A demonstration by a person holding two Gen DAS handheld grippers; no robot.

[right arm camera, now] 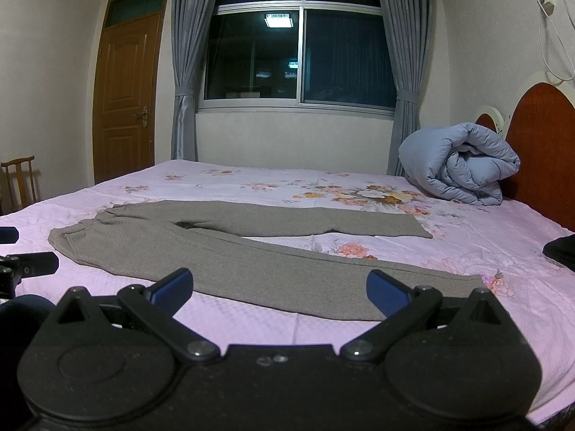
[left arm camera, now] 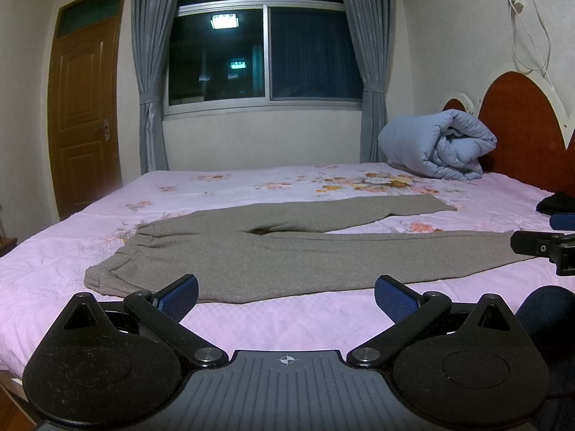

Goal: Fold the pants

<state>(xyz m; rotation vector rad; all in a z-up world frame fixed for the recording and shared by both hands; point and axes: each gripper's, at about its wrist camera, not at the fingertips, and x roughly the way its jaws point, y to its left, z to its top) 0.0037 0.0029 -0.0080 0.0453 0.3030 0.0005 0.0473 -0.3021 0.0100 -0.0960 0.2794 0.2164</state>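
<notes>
Left tool [left arm camera: 285,296]: I am holding it low at the near edge of the bed, its blue pads spread wide apart and gripping nothing, so it is ready to take cloth at the waist end.
Right tool [right arm camera: 280,289]: I am holding it the same way, pads wide apart and empty, facing the near leg's cuff end so each tool is covering one end of the garment.
Pants [left arm camera: 287,251]: grey, lying flat on the bed just beyond both tools, waistband to my left, legs running right and splayed into a narrow V; I judge they are spread like this so one leg can be laid over the other first.
Bed [left arm camera: 305,323]: its pink flowered cover is serving as the folding surface.
Quilt [left arm camera: 436,143]: rolled up against the headboard, well apart from the pants, leaving the middle free.
Stage: no fold begun yet, by my reading.
</notes>
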